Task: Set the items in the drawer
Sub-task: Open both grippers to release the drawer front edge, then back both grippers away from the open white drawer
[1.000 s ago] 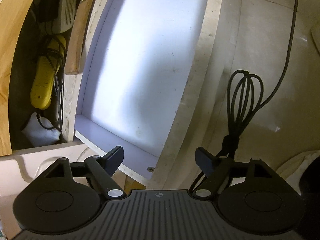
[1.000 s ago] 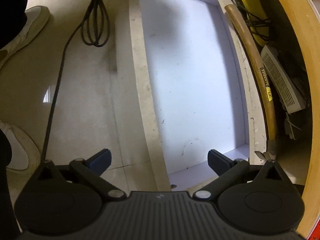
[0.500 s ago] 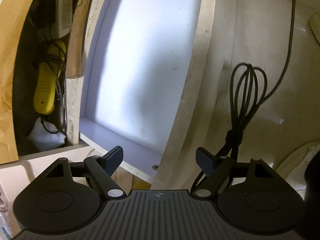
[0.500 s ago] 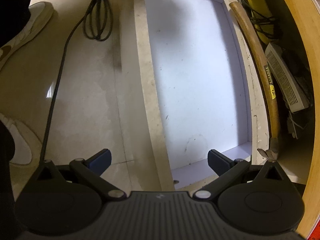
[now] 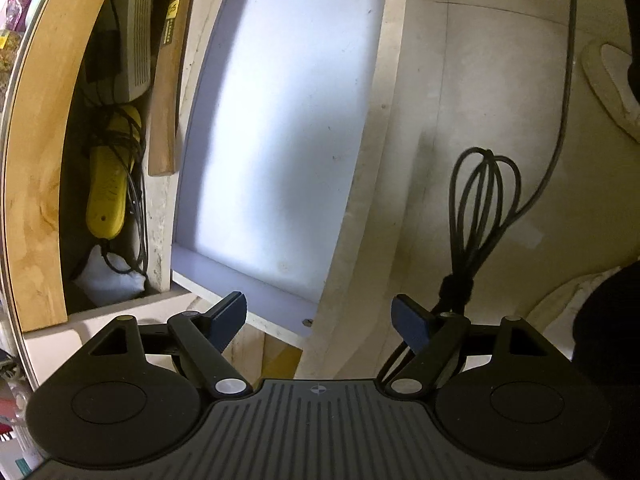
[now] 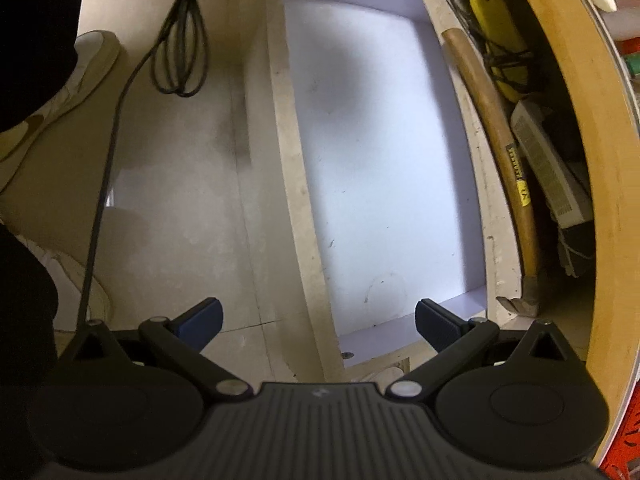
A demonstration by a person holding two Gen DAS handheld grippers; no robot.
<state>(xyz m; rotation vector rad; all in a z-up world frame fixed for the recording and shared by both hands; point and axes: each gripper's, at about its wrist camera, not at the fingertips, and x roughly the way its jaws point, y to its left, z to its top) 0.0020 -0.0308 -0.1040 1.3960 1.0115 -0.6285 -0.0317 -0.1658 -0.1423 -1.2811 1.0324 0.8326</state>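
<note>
The drawer (image 5: pixel 280 128) is pulled out, its white bottom bare; it also shows in the right wrist view (image 6: pixel 376 168). My left gripper (image 5: pixel 318 316) is open and empty, over the drawer's near corner. My right gripper (image 6: pixel 318 320) is open and empty, over the drawer's front panel (image 6: pixel 300 200). A hammer with a wooden handle (image 5: pixel 166 80) lies on the drawer's back rim; it also shows in the right wrist view (image 6: pixel 500 168). A yellow device (image 5: pixel 112 184) and a white box (image 5: pixel 134 40) sit in the cabinet behind the drawer.
A coiled black cable (image 5: pixel 480 208) lies on the pale floor beside the drawer front, also seen in the right wrist view (image 6: pixel 180 48). White shoes (image 6: pixel 48 112) stand on the floor. The wooden cabinet edge (image 5: pixel 36 160) borders the recess.
Both grippers have drawn back a little from the drawer, so more of it and the cabinet recess shows. Both stay open and empty.
</note>
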